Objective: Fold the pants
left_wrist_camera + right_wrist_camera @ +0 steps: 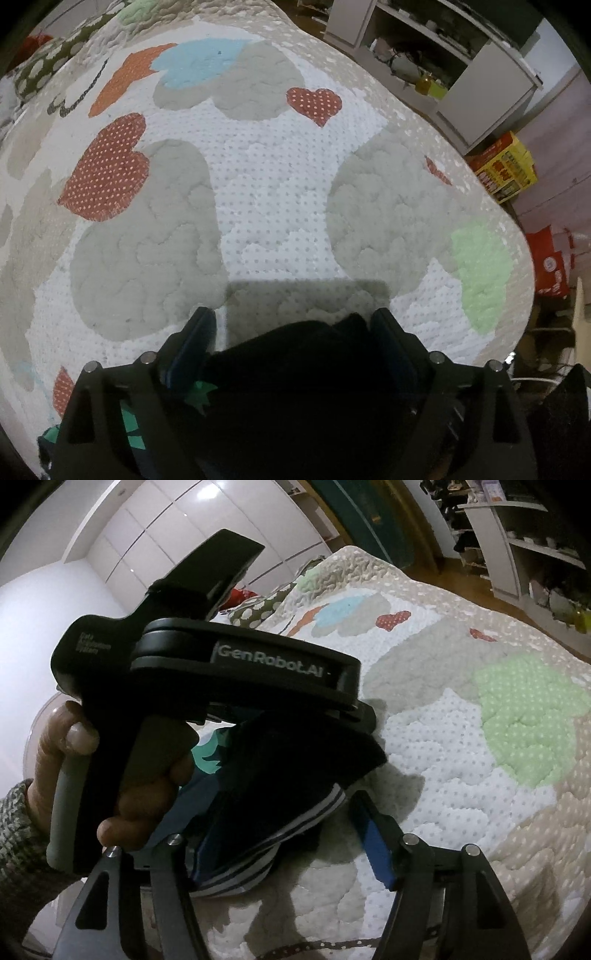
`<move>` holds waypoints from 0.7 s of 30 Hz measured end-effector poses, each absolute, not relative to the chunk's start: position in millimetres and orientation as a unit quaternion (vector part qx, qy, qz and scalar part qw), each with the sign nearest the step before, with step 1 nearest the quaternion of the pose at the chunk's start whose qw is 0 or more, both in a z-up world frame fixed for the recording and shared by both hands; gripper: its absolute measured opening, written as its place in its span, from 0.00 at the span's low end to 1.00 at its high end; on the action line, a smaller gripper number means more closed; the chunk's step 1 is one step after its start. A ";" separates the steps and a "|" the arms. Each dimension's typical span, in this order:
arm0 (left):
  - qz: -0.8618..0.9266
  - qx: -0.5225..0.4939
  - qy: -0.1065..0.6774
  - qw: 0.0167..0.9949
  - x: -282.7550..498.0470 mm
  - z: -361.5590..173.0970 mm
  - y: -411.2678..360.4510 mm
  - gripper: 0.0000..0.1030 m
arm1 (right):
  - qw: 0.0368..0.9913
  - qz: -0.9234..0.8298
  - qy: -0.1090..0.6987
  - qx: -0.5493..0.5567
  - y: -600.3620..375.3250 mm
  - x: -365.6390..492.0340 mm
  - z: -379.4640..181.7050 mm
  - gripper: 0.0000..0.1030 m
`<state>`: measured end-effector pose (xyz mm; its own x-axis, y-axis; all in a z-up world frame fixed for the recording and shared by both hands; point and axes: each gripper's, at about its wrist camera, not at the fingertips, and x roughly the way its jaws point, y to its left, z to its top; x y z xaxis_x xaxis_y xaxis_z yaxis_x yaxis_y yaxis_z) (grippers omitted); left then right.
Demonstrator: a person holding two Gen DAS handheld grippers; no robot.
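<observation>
The dark pants [295,373], with green shapes and a striped band [295,830], hang bunched above a quilted bed cover [280,206]. My left gripper [291,332] has its blue-padded fingers on both sides of the dark cloth and holds it up. The left gripper's black body [236,664], marked GenRobot.AI, fills the middle left of the right wrist view, held in a bare hand [66,746]. My right gripper [284,834] is open, with the striped edge of the pants lying between its fingers, near the left one. The right blue pad [376,849] stands apart from the cloth.
The bed cover [461,738] has grey, green, blue and red heart patches. White shelves [424,55] and yellow and red boxes [506,166] stand beyond the bed's right edge. A white wardrobe [155,528] is at the back left. A dotted pillow [48,66] lies far left.
</observation>
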<state>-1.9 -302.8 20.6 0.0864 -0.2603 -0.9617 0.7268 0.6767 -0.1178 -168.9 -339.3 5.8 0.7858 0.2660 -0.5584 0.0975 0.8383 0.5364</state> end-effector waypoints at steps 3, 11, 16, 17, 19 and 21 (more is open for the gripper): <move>-0.357 0.206 0.569 0.712 -8.3 25.4 -304.5 0.42 | 0.904 0.039 0.322 0.279 -336.9 -168.5 5.8 0.69; -0.366 0.174 0.560 0.722 -9.5 40.5 -285.4 0.14 | 0.877 0.067 0.329 0.343 -349.1 -158.0 8.6 0.18; -0.370 0.128 0.545 0.742 -8.5 59.6 -252.5 0.14 | 0.886 0.084 0.329 0.314 -335.1 -155.9 27.2 0.16; -0.369 0.120 0.541 0.746 -9.0 63.5 -247.3 0.14 | 0.891 0.086 0.329 0.301 -329.1 -155.2 33.5 0.16; -0.368 0.104 0.534 0.754 -8.1 70.3 -231.1 0.14 | 0.897 0.092 0.330 0.280 -319.0 -152.8 42.1 0.16; -0.364 0.085 0.530 0.761 -8.7 76.7 -213.4 0.14 | 0.901 0.099 0.332 0.260 -306.9 -150.7 49.3 0.16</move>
